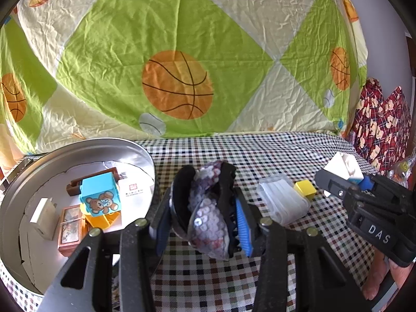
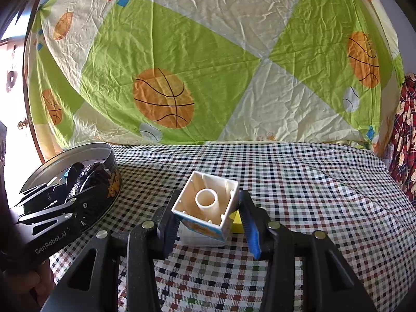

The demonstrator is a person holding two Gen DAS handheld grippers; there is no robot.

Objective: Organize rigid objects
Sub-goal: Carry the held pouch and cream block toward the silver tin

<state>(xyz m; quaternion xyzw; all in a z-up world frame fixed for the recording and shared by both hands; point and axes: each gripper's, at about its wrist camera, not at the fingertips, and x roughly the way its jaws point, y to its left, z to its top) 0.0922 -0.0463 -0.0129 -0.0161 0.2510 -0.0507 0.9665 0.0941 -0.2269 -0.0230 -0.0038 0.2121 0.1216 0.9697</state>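
Observation:
My left gripper [image 1: 204, 208] is shut on a sequin-covered pouch [image 1: 208, 218] held above the checked cloth, just right of the round metal tin [image 1: 31, 171]. The tin holds a blue bear block [image 1: 100, 195], an orange block [image 1: 102, 219], a white plug [image 1: 43, 214], a brown box [image 1: 70, 230] and a white card [image 1: 135, 195]. My right gripper [image 2: 208, 215] is shut on a white hollow toy block [image 2: 208, 205], open side toward the camera; it also shows in the left wrist view [image 1: 343, 167]. A yellow cube [image 1: 305, 188] lies under it [image 2: 238, 223].
A packet of white face masks [image 1: 284, 204] lies on the checked tablecloth [image 2: 312, 195] between the grippers. A basketball-print sheet [image 1: 182, 52] hangs behind the table. A red patterned cloth [image 1: 379, 122] is at the far right. The tin also shows at the left [image 2: 78, 153].

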